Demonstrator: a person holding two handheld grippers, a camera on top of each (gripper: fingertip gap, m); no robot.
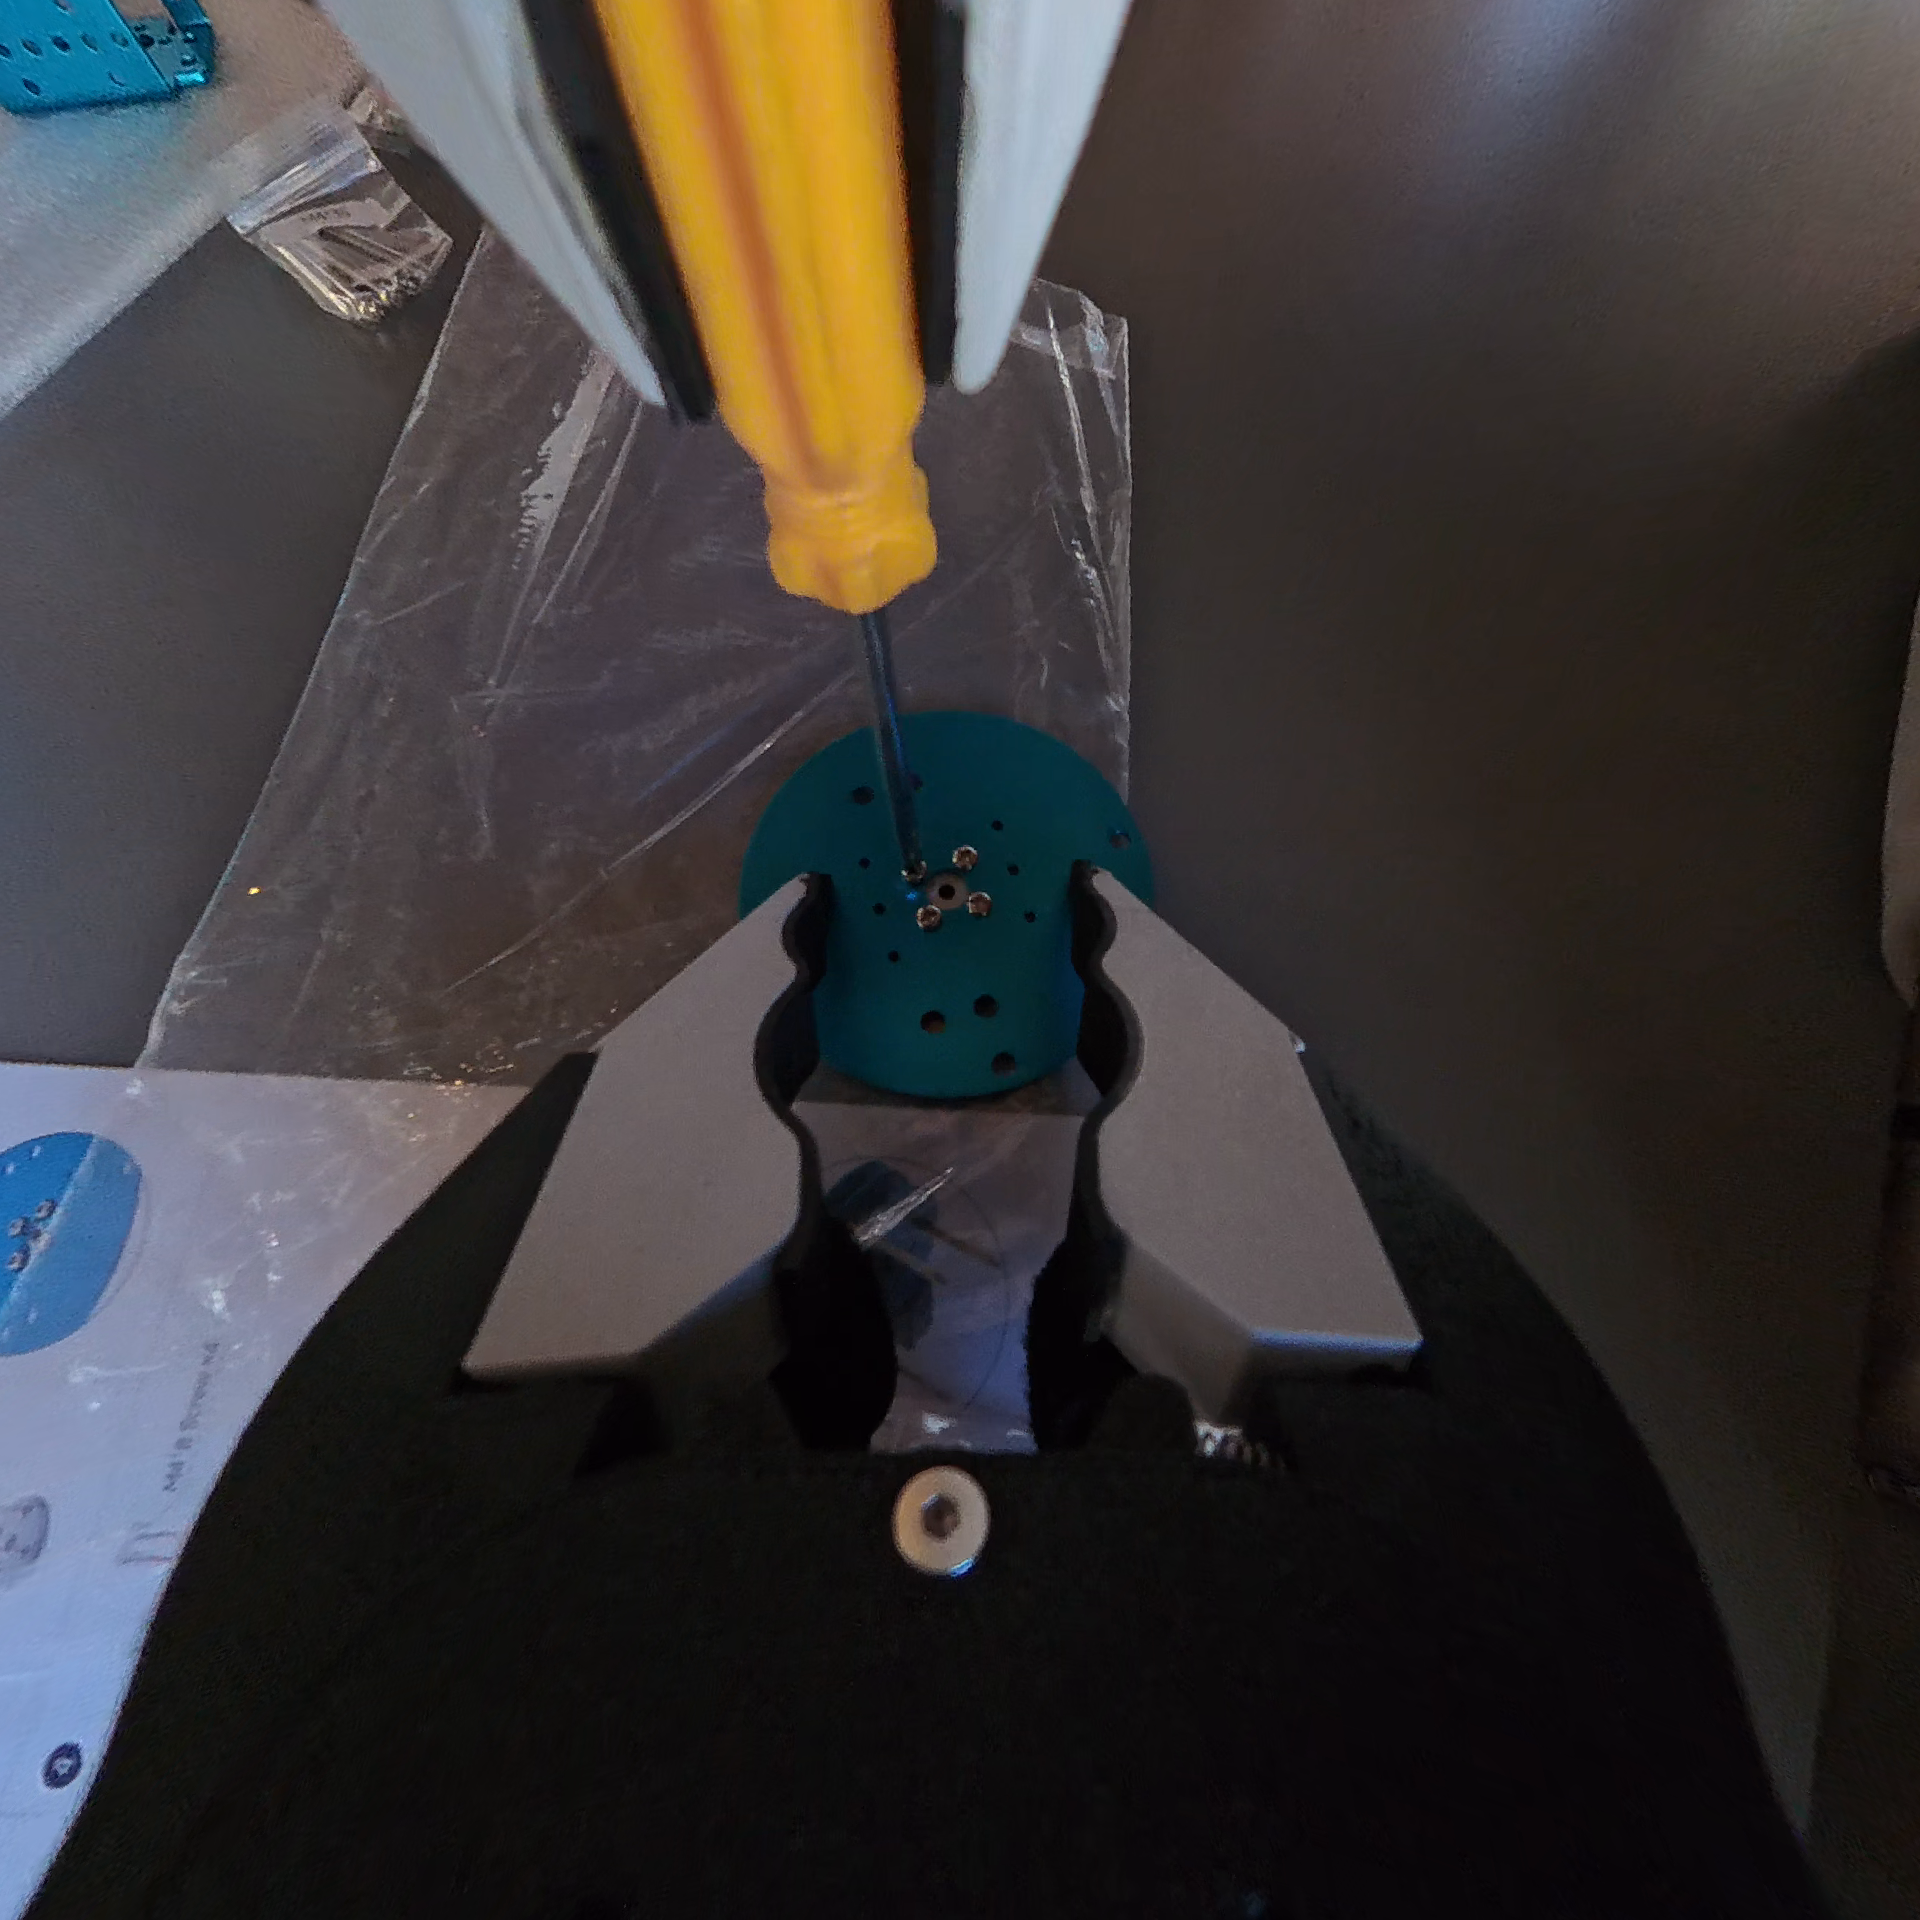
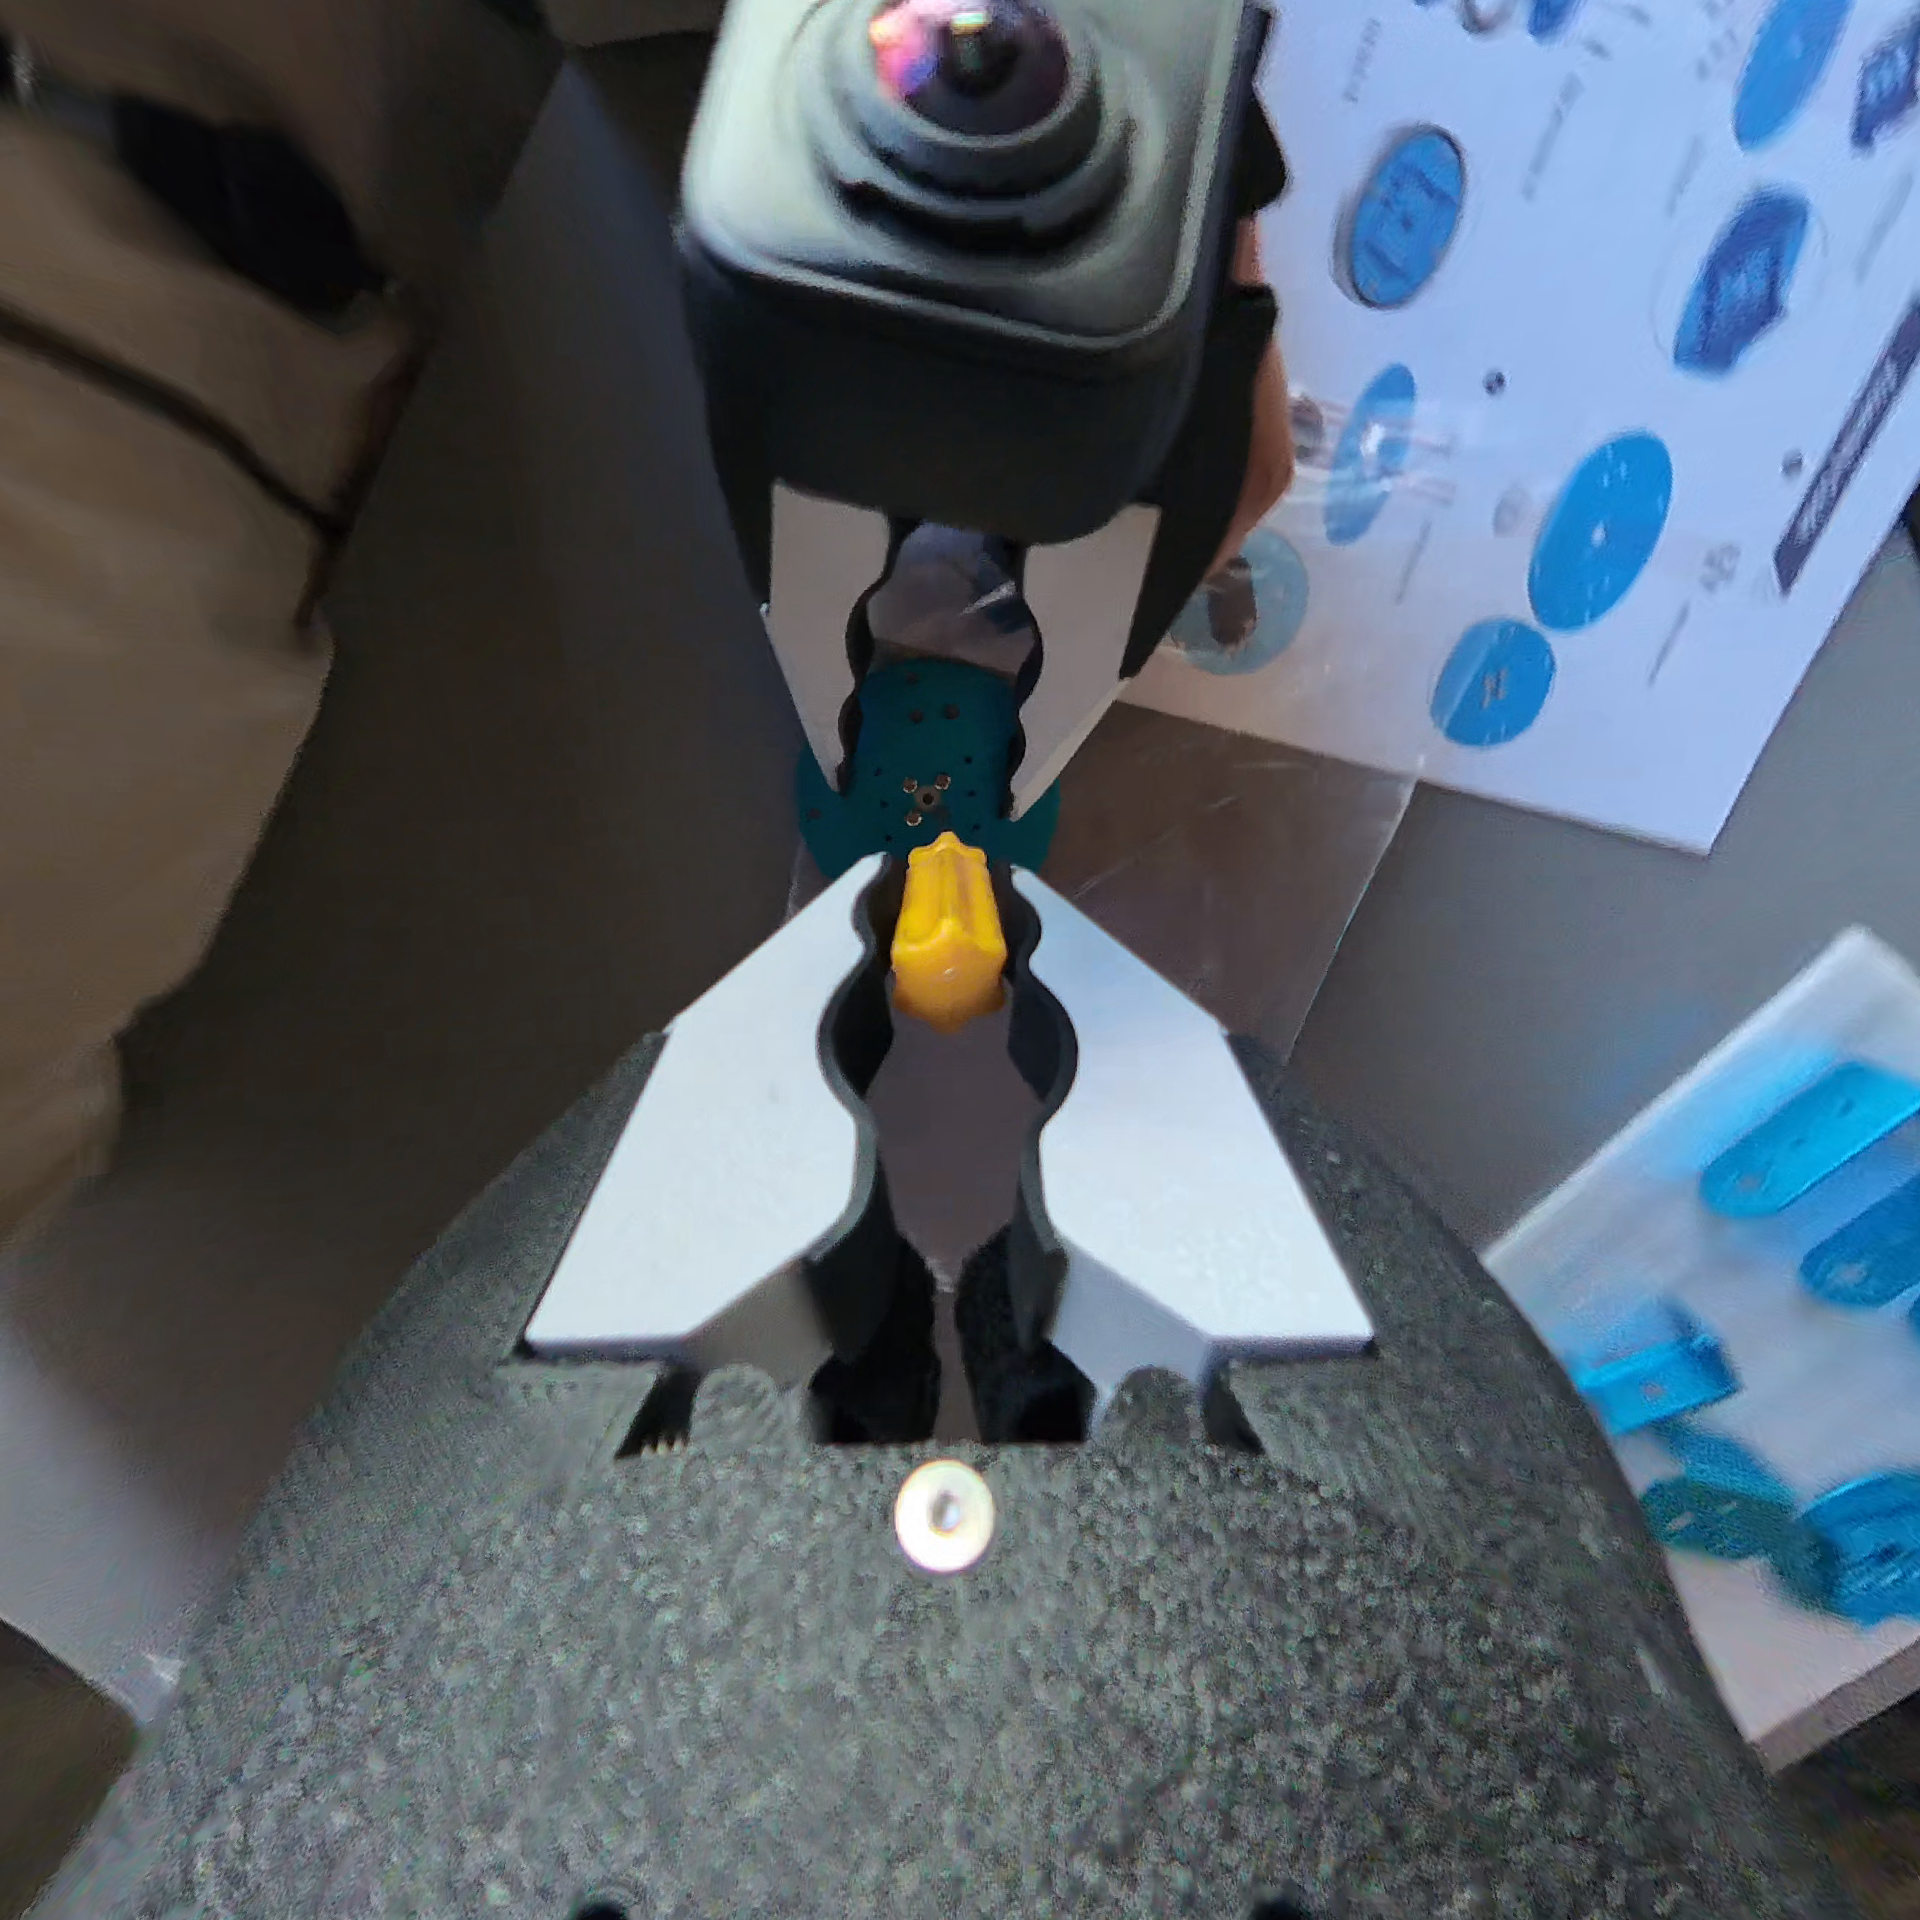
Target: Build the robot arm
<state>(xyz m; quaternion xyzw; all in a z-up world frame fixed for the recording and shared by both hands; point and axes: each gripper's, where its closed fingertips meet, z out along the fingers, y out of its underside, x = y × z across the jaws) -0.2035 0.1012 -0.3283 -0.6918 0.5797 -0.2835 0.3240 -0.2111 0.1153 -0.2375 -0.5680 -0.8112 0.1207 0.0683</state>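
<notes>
Presently the left gripper [image 1: 948, 894] pinches a teal disc [image 1: 940, 914] between its fingers, holding it tilted above a sheet of clear plastic film [image 1: 582, 727] on the dark worktop [image 1: 1507, 520]. The disc is drilled with many holes; four small screws [image 1: 965, 857] ring its centre hole.

Right gripper [image 2: 943, 914]: fingers pressed onto the handle of a yellow screwdriver [image 1: 800, 312], which points forward along the fingers. In the left wrist view its dark shaft runs down to the disc, and the tip sits on or in the upper-left screw of the four. Whether the tip is fully seated in the screw head cannot be told.

Around: a printed sheet [image 2: 1621, 416] with pictures of blue parts lies beside the left gripper. A white tray [image 2: 1621, 1299] carries blue metal brackets [image 2: 1808, 1153], off to the right in the right wrist view. A small clear bag [image 1: 343, 249] lies farther back in the left wrist view.

Risks, as judged:
- Tip may slip out of the small screw head if the shaft leans off the screw's axis; it would scratch the disc.
- Disc is gripped by its edges only; downward push from the screwdriver could tip or twist it between the fingers.
- Round handle may turn inside the fingers rather than turn the screw.
</notes>
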